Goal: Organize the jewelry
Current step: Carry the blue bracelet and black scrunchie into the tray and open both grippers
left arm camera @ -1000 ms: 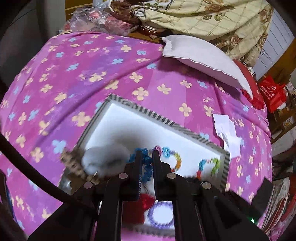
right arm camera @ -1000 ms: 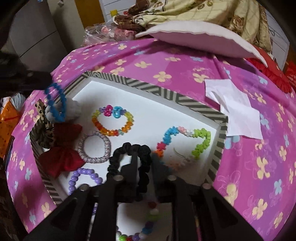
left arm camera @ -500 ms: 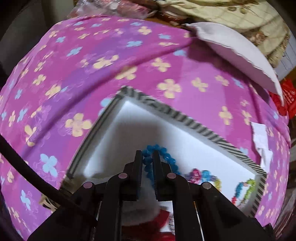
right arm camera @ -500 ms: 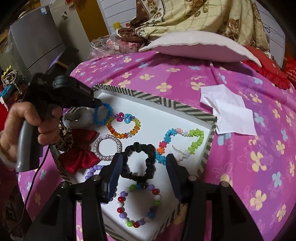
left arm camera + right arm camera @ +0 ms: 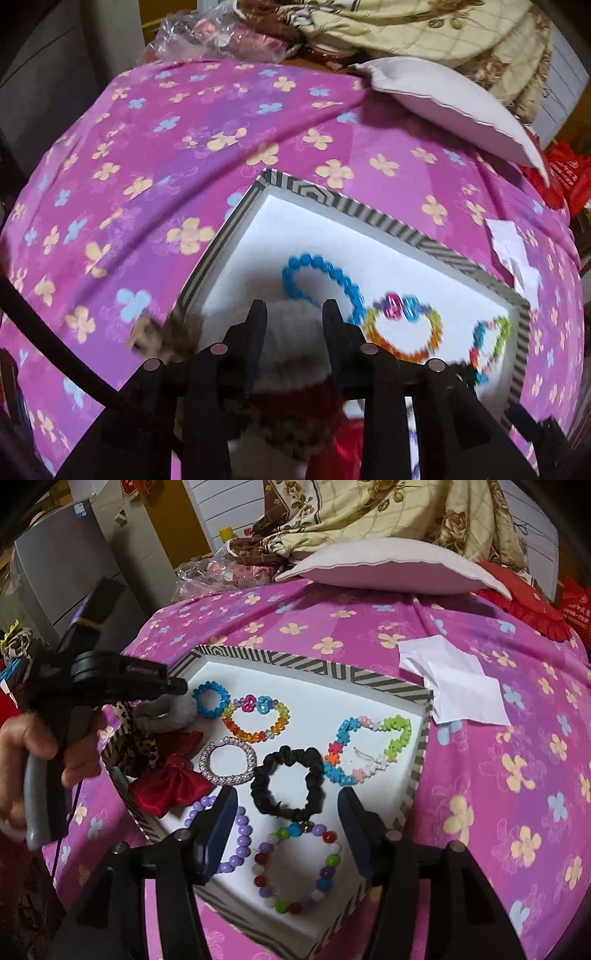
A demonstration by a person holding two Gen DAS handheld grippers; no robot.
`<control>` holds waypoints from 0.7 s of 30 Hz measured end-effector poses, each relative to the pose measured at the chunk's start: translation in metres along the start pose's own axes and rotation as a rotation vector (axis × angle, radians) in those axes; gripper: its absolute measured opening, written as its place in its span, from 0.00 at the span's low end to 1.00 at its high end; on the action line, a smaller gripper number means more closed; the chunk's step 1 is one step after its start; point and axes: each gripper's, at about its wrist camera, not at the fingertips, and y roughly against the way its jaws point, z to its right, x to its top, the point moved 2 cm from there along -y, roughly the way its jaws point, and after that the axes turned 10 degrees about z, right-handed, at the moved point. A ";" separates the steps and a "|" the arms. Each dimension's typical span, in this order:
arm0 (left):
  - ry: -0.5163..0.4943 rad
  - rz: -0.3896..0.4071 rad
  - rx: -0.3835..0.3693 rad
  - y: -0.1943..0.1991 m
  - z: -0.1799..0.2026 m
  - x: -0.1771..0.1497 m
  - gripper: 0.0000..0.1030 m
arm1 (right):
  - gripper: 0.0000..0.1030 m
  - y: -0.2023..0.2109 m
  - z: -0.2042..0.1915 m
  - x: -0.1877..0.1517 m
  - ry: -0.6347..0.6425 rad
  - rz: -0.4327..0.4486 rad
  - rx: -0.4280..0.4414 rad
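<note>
A striped-rim tray [image 5: 295, 661] with a white floor lies on the bed and holds the jewelry. In the left wrist view the blue bead bracelet [image 5: 343, 280] lies loose near the tray's [image 5: 369, 214] far left corner, just ahead of my left gripper [image 5: 293, 325]. Its jaws are opening, with only the grey scrunchie [image 5: 291, 332] under them. The right wrist view shows that left gripper [image 5: 179, 688] beside the blue bracelet [image 5: 199, 703]. My right gripper [image 5: 288, 812] hovers with jaws opening. The black scrunchie [image 5: 258, 786] lies flat just ahead of its fingers, touched by neither.
Also in the tray are a rainbow bracelet [image 5: 255, 734], a silver ring [image 5: 207, 760], a red bow [image 5: 173, 782], purple beads [image 5: 242, 834] and a mixed bead bracelet [image 5: 328, 860]. White paper [image 5: 458, 686] and a pillow [image 5: 388, 568] lie on the pink bedspread. A hand [image 5: 22, 746] holds the left gripper.
The left gripper sank over the tray's far left corner, opened and let the blue bracelet drop there. The right gripper opened off the black scrunchie and drew back.
</note>
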 end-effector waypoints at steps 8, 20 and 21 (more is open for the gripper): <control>-0.086 0.120 0.036 0.048 0.005 -0.035 0.50 | 0.62 0.027 -0.016 -0.003 -0.003 0.064 -0.044; -0.106 0.250 0.056 0.108 -0.001 -0.075 0.50 | 0.68 0.059 -0.038 -0.008 0.022 0.131 -0.116; -0.107 0.256 0.060 0.111 -0.002 -0.077 0.50 | 0.68 0.060 -0.041 -0.009 0.025 0.132 -0.119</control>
